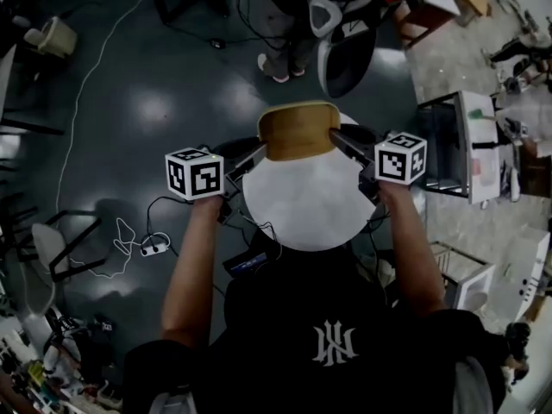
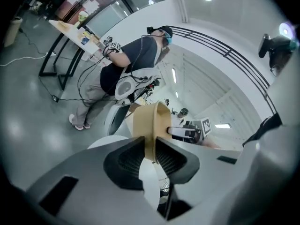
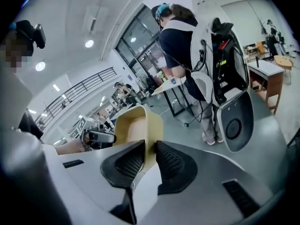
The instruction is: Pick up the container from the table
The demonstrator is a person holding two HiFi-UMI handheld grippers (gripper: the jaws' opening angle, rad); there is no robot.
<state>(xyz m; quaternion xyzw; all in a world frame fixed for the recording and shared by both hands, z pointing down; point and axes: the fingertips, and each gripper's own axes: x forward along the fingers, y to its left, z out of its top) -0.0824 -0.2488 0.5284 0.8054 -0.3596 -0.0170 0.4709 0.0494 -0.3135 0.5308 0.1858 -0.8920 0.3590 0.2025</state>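
Left tool pinches the left wall of the container, one pad on each face of the thin tan side. Right tool pinches the opposite wall the same way. Neither tool is spread wide and neither is pressed flat together. Both gripper views show the wall sandwiched between the ribbed pads.

Container: tan, open-topped, nothing visible inside. It hangs between the two tools, roughly level, out in front of us near the far edge of the round white surface.

Progress: we judge both grips made and the lift well under way. In the left gripper view the white top sits lower, off to the side of the jaws, and the container stands against the room and ceiling beyond. It looks clear of the surface, though no view shows the underside itself.

Left to do: little, we think. Keep both pinches even and the container level.

Another person stands beyond on the dark floor, well apart from us.
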